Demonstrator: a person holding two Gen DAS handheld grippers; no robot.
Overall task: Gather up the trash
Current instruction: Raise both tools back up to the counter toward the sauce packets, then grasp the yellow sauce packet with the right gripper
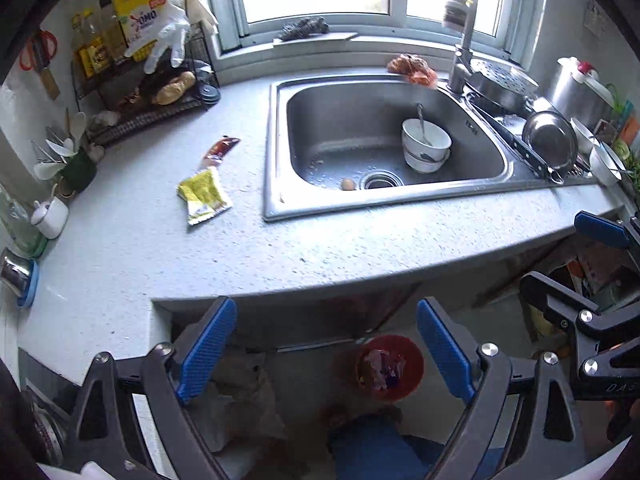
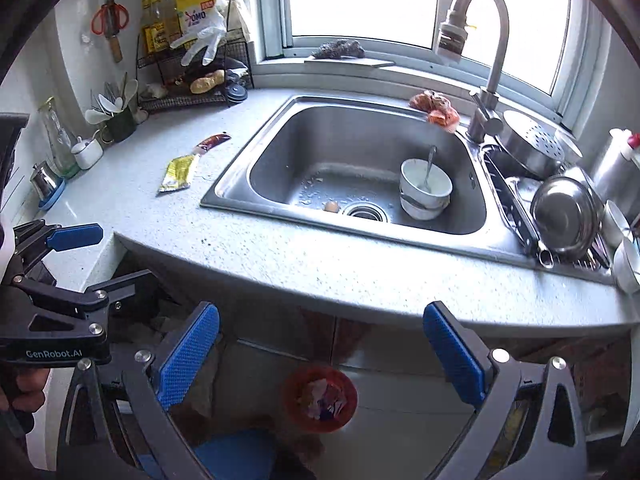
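On the tabletop's left part, beside the sink (image 1: pixel 276 152): yellow wrapper (image 1: pixel 205 196), brown wrapper (image 1: pixel 219 150); light, limp, crinkly; pinch at an edge. Left gripper (image 1: pixel 326 354), right gripper (image 2: pixel 320 356): both spread, empty

A yellow wrapper (image 1: pixel 205 197) lies flat and crumpled on the counter (image 1: pixel 280 248), left of the sink (image 1: pixel 276 148) and near its rim, with its torn silver edge toward the front. Just behind it, nearly touching, a dark red-brown wrapper (image 1: pixel 221 148) lies flat, its narrow end pointing toward the back right. An orange crumpled bag (image 1: pixel 413 67) rests on the sink's rear rim beside the faucet base. A small brown scrap (image 1: pixel 348 184), rounded like an eggshell, sits in the basin just left of the drain. A red bin (image 1: pixel 390 367) stands on the floor below the counter edge, upright and open-topped, holding mixed crumpled waste.
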